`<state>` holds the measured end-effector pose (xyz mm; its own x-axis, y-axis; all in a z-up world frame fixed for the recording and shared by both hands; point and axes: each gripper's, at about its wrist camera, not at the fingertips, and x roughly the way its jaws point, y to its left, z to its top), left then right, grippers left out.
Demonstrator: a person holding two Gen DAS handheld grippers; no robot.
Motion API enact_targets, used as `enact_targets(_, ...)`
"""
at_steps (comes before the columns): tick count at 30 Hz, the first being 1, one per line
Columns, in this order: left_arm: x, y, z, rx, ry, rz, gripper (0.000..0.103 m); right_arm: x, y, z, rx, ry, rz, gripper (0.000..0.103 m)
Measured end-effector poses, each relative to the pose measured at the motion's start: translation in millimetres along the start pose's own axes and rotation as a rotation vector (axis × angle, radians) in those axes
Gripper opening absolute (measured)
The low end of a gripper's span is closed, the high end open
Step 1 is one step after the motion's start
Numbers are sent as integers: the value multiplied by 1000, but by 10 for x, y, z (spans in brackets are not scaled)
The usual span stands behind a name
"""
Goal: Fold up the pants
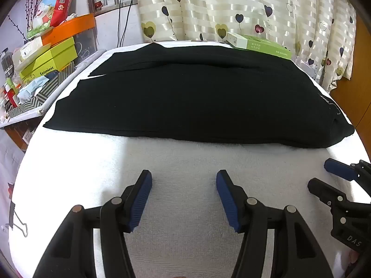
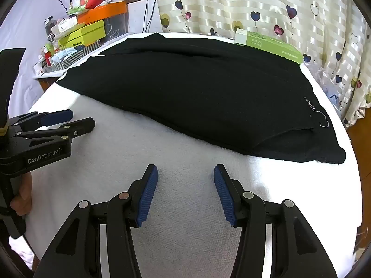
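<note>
One pair of black fabric pants (image 1: 197,97) is seen, laid on one white towel-covered surface (image 1: 185,162). Two black hand-held grippers with blue ribbed pads are counted: the left hand-held gripper (image 1: 184,180) and the right hand-held gripper (image 2: 185,173). One long green-and-white cardboard box (image 1: 259,44) is found. One black binder clip (image 1: 14,217) is seen.

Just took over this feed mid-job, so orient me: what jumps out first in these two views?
The black pants dominate, spread flat across the far half of the white-covered table, waistband with its small label to the right. In front, the left tool and right tool hover open and empty over bare cloth. A green box sits at the far edge before the heart-print curtain.
</note>
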<state>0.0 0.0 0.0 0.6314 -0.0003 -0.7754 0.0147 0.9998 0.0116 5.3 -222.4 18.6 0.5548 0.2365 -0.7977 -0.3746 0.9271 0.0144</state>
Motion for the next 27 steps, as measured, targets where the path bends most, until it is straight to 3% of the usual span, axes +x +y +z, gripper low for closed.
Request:
enact_targets(21, 11, -41, -1, 4, -2, 6, 62, 2, 4, -2, -2, -1, -2, 52)
enact_targets(27, 12, 10, -12, -6, 1, 20, 68, 6, 7, -3, -3, -1, -4, 52)
